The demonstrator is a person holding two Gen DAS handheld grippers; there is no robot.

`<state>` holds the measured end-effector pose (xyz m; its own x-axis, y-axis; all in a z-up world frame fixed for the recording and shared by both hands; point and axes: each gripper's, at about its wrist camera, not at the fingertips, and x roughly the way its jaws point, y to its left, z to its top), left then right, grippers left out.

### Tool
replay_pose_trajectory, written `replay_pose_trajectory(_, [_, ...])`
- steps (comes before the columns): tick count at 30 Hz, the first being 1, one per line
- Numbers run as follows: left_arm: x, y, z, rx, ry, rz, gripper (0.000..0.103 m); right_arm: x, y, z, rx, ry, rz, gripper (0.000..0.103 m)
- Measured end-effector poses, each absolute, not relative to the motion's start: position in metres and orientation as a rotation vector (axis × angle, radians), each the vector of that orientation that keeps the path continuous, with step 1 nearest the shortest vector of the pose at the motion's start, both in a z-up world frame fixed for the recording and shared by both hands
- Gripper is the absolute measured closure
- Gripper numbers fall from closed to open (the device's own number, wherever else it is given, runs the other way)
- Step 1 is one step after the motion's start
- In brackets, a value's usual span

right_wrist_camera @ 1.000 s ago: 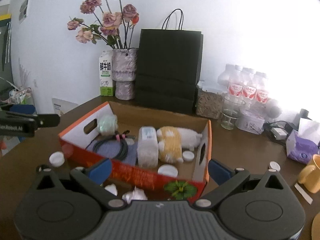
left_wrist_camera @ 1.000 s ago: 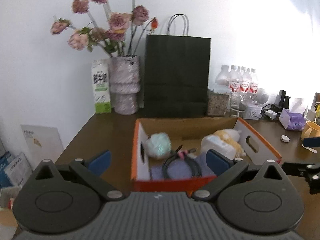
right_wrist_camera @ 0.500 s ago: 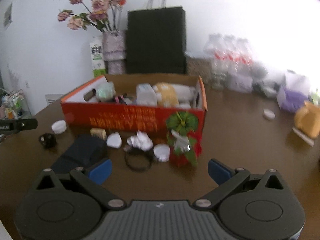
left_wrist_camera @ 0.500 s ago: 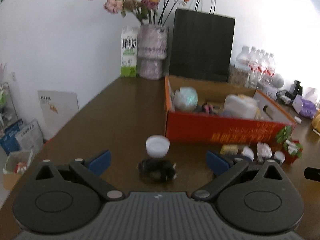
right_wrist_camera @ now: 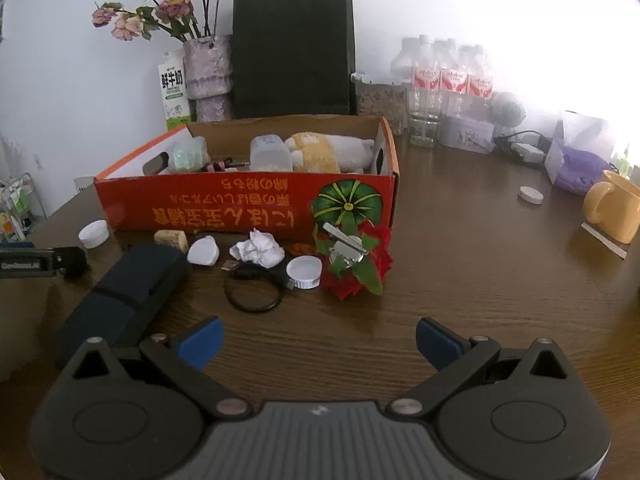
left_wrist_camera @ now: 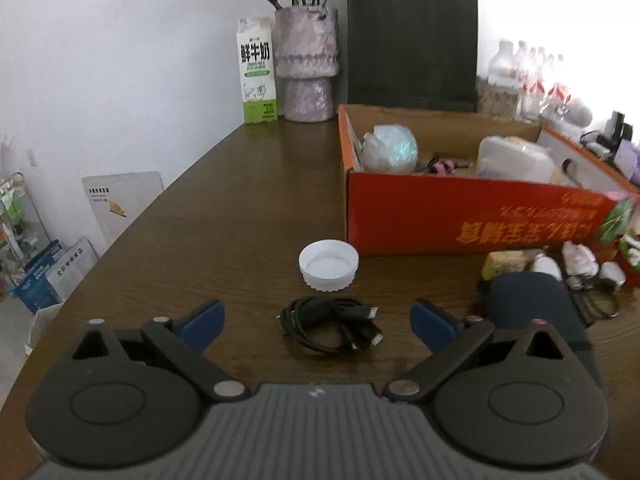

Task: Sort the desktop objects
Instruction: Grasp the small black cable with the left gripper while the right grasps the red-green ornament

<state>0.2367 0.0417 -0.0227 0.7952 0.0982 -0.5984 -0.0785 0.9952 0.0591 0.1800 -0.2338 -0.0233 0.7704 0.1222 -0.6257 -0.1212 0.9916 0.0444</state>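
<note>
Desktop objects lie scattered on a brown wooden table (left_wrist_camera: 248, 200), most of them placed w/ respect to one landmark: a red cardboard box (right_wrist_camera: 224, 204) w/ orange lettering.

Inside the box: a pale wrapped ball (left_wrist_camera: 390, 148), a white plastic container (left_wrist_camera: 516, 158), a yellow-and-white plush toy (right_wrist_camera: 320, 152).

Just in front of the box, right wrist view: a cork (right_wrist_camera: 171, 239), crumpled white paper (right_wrist_camera: 258, 249), a white cap (right_wrist_camera: 304, 273), a black ring cable (right_wrist_camera: 252, 292), a red-and-green flower ornament (right_wrist_camera: 352, 264) touching the box's front corner. A dark blue case (right_wrist_camera: 128, 292) sits in front of the box, toward its left end.

Off the box's left front corner: a white lid (left_wrist_camera: 329, 265) lying open side up, and nearer the camera a coiled black USB cable (left_wrist_camera: 330, 325), apart from the lid.

Left gripper (left_wrist_camera: 318, 320) hovers low, fingers spread wide on either side of the coiled cable, not touching it. Right gripper (right_wrist_camera: 318, 338) is also spread open, empty, above bare table in front of the box.

Behind the box: a black paper bag (right_wrist_camera: 294, 48), vase of pink flowers (right_wrist_camera: 208, 72), milk carton (left_wrist_camera: 257, 76). Right of the box: water bottles (right_wrist_camera: 452, 76), a yellow mug (right_wrist_camera: 614, 206).
</note>
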Motion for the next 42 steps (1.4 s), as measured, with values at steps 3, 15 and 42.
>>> replay_pose_trajectory(3, [0.242,0.043,-0.027,0.024,0.663,0.091,0.005,0.187,-0.234,-0.025,-0.008,0.673,0.124,0.000])
replay_pose_trajectory(15, [0.253,0.045,-0.034,0.001,0.697,0.075,0.023,0.232,-0.248,-0.026,-0.003,0.655,0.072,0.007])
replay_pose_trajectory(42, [0.252,0.041,-0.028,-0.020,0.675,0.053,0.047,0.243,-0.251,-0.029,0.036,0.656,0.123,0.065])
